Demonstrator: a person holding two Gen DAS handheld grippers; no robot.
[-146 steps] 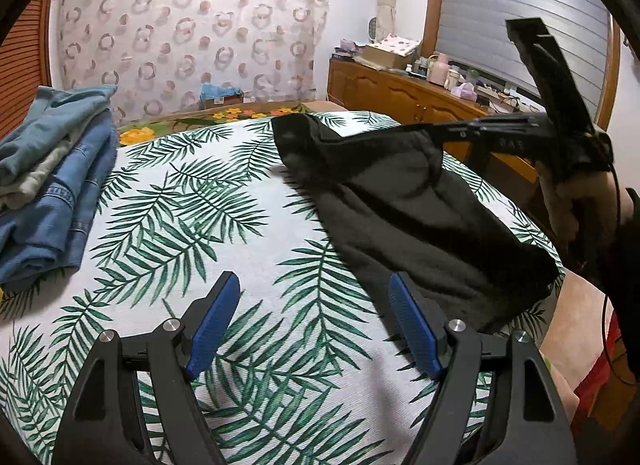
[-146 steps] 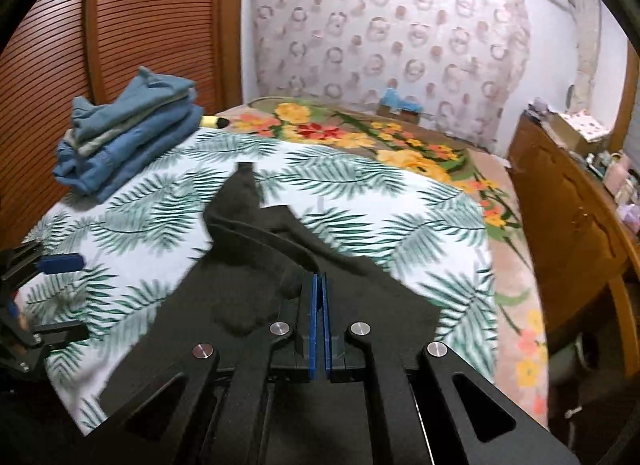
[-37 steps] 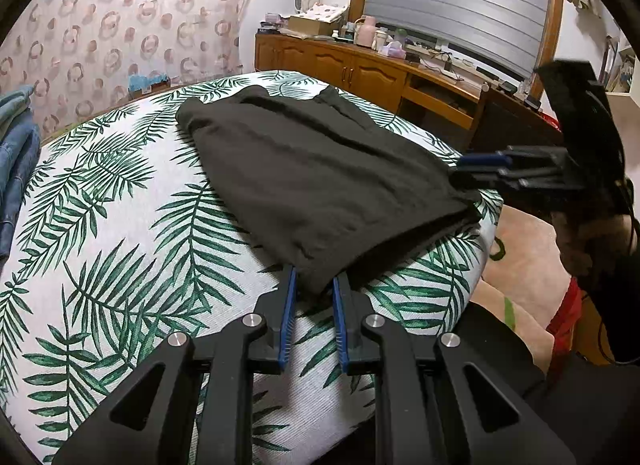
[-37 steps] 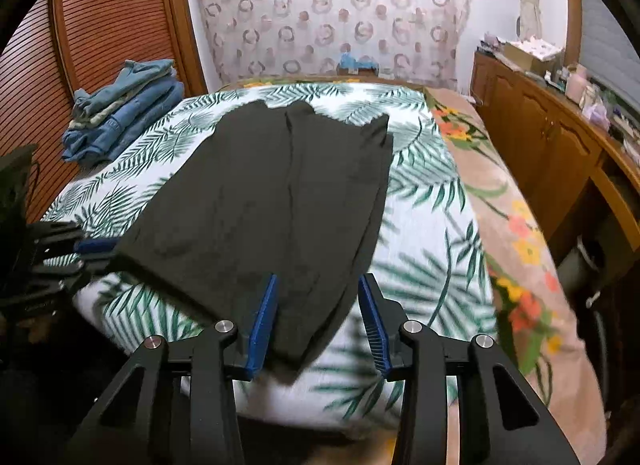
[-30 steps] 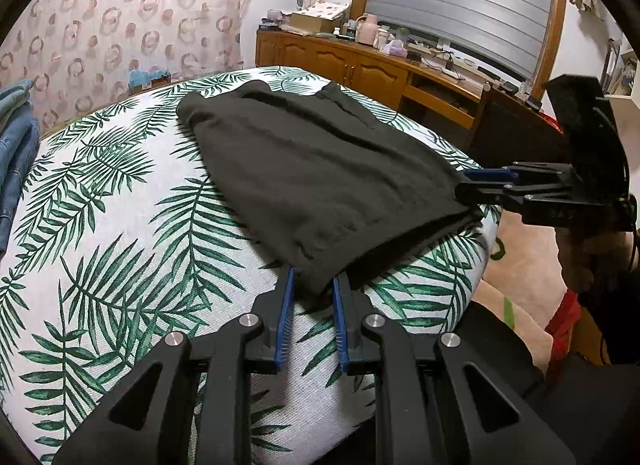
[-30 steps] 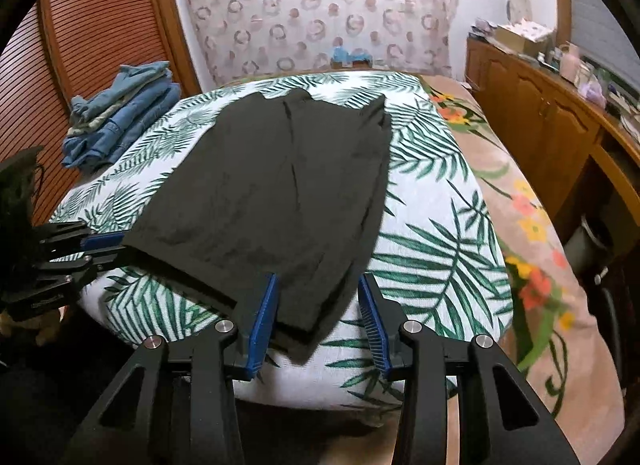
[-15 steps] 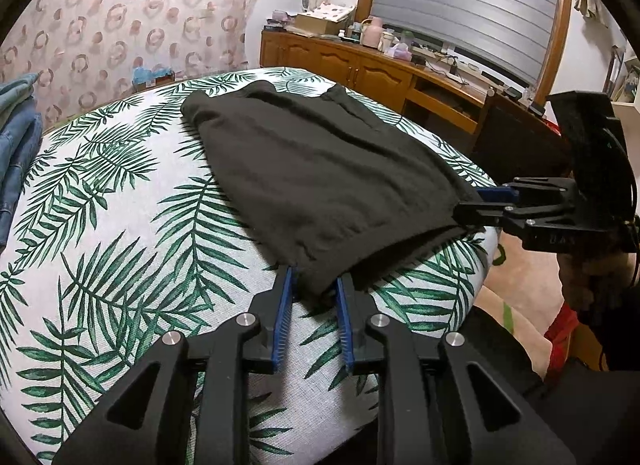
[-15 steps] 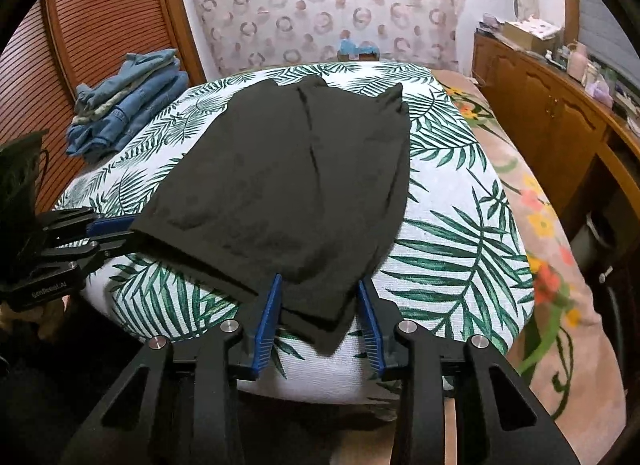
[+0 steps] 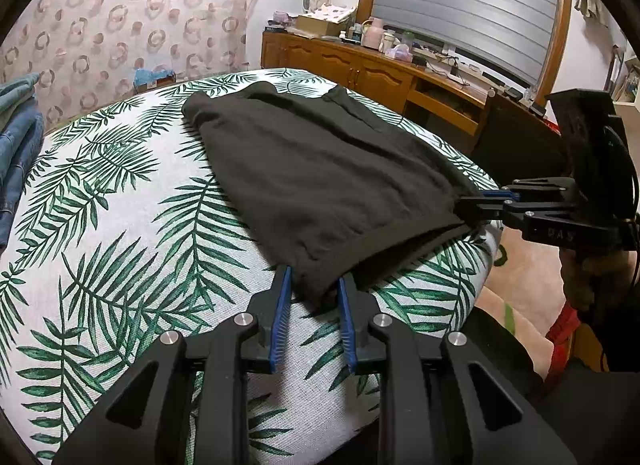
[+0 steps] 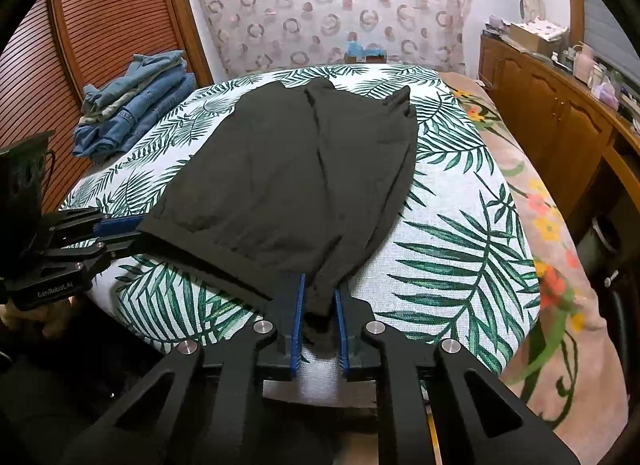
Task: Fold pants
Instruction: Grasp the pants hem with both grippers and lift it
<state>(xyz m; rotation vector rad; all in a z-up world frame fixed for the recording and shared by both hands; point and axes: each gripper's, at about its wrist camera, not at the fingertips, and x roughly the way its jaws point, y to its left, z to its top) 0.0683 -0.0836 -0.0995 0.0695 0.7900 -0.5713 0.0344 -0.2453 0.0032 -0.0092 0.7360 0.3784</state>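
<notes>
Right wrist view: right gripper jaws have just been closing, now pinching the near corner of the pants at 6 o'clock; judged ready to lift. Pants lie flat on the bed. Left gripper, slightly parted, has the other corner between its pads, at 9 o'clock.

Even, soft indoor light, faint shadows, sharp focus; fisheye bending and dark vignette at the edges.
</notes>
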